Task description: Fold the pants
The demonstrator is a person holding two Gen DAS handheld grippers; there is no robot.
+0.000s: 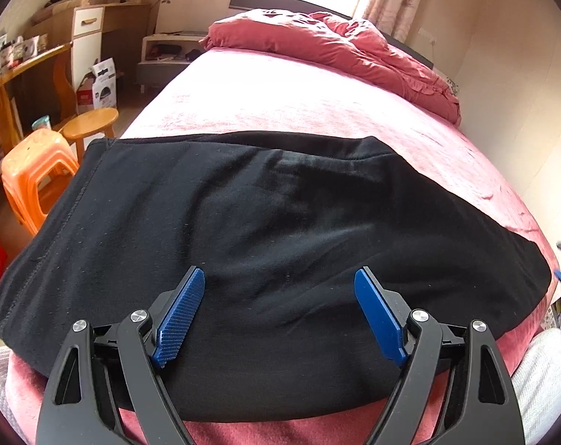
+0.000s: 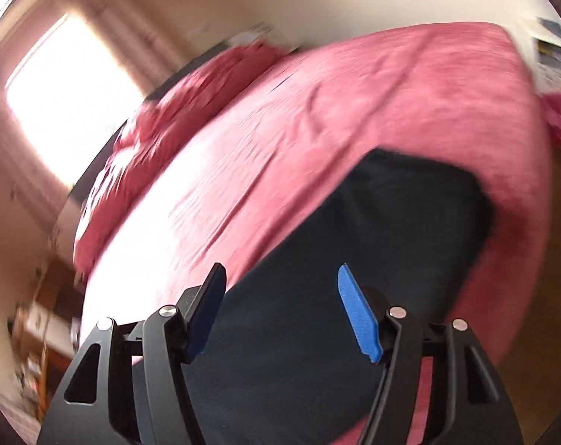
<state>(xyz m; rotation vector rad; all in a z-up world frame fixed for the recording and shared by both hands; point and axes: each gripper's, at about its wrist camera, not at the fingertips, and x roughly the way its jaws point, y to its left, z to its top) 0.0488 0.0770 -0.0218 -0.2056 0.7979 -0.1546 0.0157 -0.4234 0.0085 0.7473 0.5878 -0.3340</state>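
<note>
- We see the black pants (image 1: pixel 273 244) lying folded into a wide, compact rectangle on the pink bed sheet (image 1: pixel 280 100), near the edge of the bed that is closest to us.
- Our left gripper (image 1: pixel 280 315) has its two blue pads spread wide apart, and nothing is between them. It is directly over the near part of the pants; we cannot tell if the pads touch the cloth.
- In front of the left gripper, beyond the pants, the bare sheet goes on to a crumpled red duvet (image 1: pixel 339 48) at the far end of the bed.
- To the left of this gripper, beside the bed, stand an orange plastic stool (image 1: pixel 32 174) and a round wooden stool (image 1: pixel 91 122).
- Our right gripper (image 2: pixel 282 311) is also wide, with nothing held. Its view is blurred and tilted.
- In the right wrist view the pants (image 2: pixel 354 278) lie under the gripper and reach forward and to the right, with the sheet (image 2: pixel 317 111) around them on the far side.
- A small part of the right gripper shows at the right border of the left wrist view.
</note>
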